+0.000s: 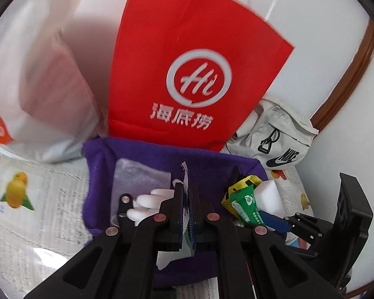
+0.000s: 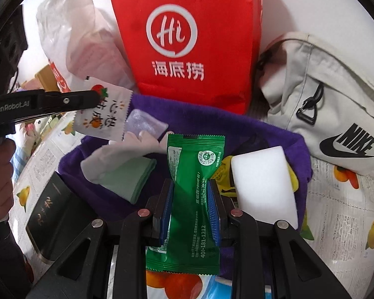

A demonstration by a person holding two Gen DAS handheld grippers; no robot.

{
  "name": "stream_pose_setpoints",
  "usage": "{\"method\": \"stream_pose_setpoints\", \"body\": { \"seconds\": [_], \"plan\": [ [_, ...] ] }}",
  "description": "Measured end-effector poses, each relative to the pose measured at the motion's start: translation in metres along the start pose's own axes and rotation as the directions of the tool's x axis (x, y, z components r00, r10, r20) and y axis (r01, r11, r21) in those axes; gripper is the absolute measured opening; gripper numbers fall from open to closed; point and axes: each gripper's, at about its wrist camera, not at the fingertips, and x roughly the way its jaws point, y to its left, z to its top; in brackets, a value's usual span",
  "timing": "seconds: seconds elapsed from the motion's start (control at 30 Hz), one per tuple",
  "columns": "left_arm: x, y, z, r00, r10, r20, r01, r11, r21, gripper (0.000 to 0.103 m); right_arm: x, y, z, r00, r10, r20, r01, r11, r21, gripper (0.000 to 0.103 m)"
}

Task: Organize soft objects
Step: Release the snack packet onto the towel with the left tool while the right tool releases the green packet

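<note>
Over the purple felt basket (image 2: 299,144), both grippers are hanging with a packet apiece. The right gripper (image 2: 190,199) is clamping its blue pads (image 2: 213,211) on the waist of a green packet (image 2: 195,191), which is pinching in where the pads press and standing lengthwise along the fingers — its top edge reaching over the basket's middle. The left gripper (image 1: 185,199) is sitting with its jaws drawn tight together on a thin white packet (image 2: 104,114), seen edge-on between its fingers in the left wrist view; in the right wrist view that same packet is sticking out sideways from the left gripper's tip, printed with fruit and dark characters, above the basket's left rim. Inside the basket are lying a white glove (image 1: 149,199), a pale green folded cloth (image 2: 129,179), a clear plastic pouch (image 2: 145,124), a white sponge block (image 2: 264,184) and a yellow packet (image 1: 241,184) partly tucked under the sponge. Behind the basket a red paper bag (image 2: 187,37) with a white round logo is standing upright, a crinkled white plastic bag (image 2: 72,32) beside it on the left and a cream shoulder bag (image 2: 336,114) slumping on the right. A printed tablecloth (image 2: 341,214) with birds and fruit is covering the table, and a dark booklet (image 2: 52,206) is lying just left of the basket, near a hand (image 2: 0,174) gripping the left gripper's handle.
</note>
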Motion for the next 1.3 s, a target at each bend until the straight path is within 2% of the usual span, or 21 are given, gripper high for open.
{"method": "stream_pose_setpoints", "body": {
  "seconds": [0.13,0.27,0.43,0.5,0.6,0.73,0.8,0.87,1.07,1.17,1.23,1.3],
  "plan": [
    [0.016,0.012,-0.001,0.999,-0.002,-0.044,0.001,0.999,-0.033,0.005,0.007,-0.003,0.002,1.000,-0.010,-0.013,0.010,1.000,0.006,0.028],
    [0.024,0.013,-0.004,0.996,0.047,-0.069,-0.047,0.999,-0.006,0.006,0.018,-0.007,0.004,0.998,-0.028,-0.049,0.030,0.999,0.025,0.028],
    [0.030,0.019,-0.008,0.994,0.051,-0.097,-0.051,0.999,0.001,0.008,0.027,-0.009,0.004,0.998,-0.026,-0.064,0.028,0.999,0.031,0.029],
    [0.031,0.021,-0.009,0.991,0.088,-0.104,-0.087,0.996,0.011,0.017,0.029,-0.008,0.006,0.998,-0.027,-0.064,0.029,0.999,0.030,0.030],
    [0.030,0.024,-0.010,0.990,0.094,-0.110,-0.094,0.996,0.006,0.032,0.033,-0.005,0.008,0.997,-0.033,-0.068,0.034,0.999,0.017,0.033],
    [0.026,0.026,-0.012,0.988,0.105,-0.115,-0.103,0.994,0.018,0.036,0.035,-0.002,0.007,0.997,-0.035,-0.073,0.035,0.999,-0.001,0.037],
    [0.023,0.027,-0.014,0.987,0.108,-0.120,-0.105,0.994,0.026,0.055,0.033,-0.002,0.006,0.997,-0.038,-0.073,0.038,0.999,-0.008,0.046],
    [0.018,0.027,-0.016,0.987,0.115,-0.114,-0.112,0.993,0.038,0.063,0.030,-0.001,0.006,0.997,-0.034,-0.066,0.034,0.999,-0.011,0.053],
    [-0.001,0.025,-0.021,0.988,0.123,-0.094,-0.120,0.992,0.036,0.063,0.005,0.005,0.005,0.999,-0.033,-0.023,0.033,0.999,-0.006,0.058],
    [-0.016,0.020,-0.027,0.988,0.136,-0.080,-0.133,0.990,0.040,0.064,-0.014,0.010,0.002,0.999,-0.048,0.004,0.048,0.999,0.006,0.073],
    [-0.026,0.016,-0.032,0.988,0.142,-0.065,-0.140,0.989,0.041,0.065,-0.031,0.013,-0.003,0.997,-0.067,0.036,0.067,0.998,0.020,0.074],
    [-0.037,0.010,-0.038,0.988,0.147,-0.053,-0.145,0.988,0.042,0.068,-0.046,0.013,-0.007,0.996,-0.078,0.045,0.077,0.996,0.034,0.080]
  ]
}}
